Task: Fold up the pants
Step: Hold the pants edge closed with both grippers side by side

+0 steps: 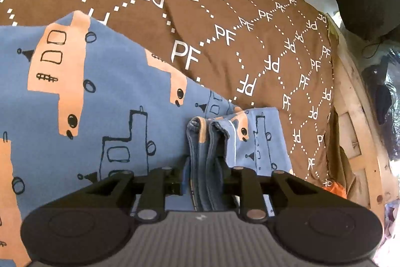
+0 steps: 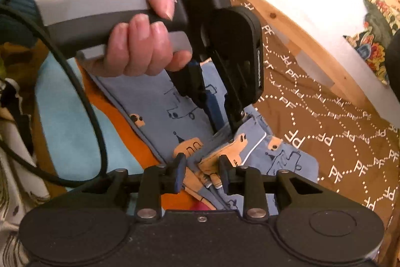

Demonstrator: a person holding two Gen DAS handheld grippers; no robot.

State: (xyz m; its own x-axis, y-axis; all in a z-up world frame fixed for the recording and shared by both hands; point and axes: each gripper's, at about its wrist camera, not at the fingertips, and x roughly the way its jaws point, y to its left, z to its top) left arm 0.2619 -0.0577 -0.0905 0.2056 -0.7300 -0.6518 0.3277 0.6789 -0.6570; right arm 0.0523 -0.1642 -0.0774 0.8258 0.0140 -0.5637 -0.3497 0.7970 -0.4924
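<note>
Here, pants point(image 1: 105, 96) soft, light, floppy; left claw point(image 1: 206, 167) partly open around bunched hems, right claw point(image 2: 202, 167) likewise, grip uncertain.

The left wrist camera looks forward and down along its fingers, very close over the pants point(image 1: 95, 96) on the brown bedspread point(image 1: 250, 24). The right wrist camera faces the same folded cloth from the side, and it sees the left gripper point(image 2: 221, 128).
</note>
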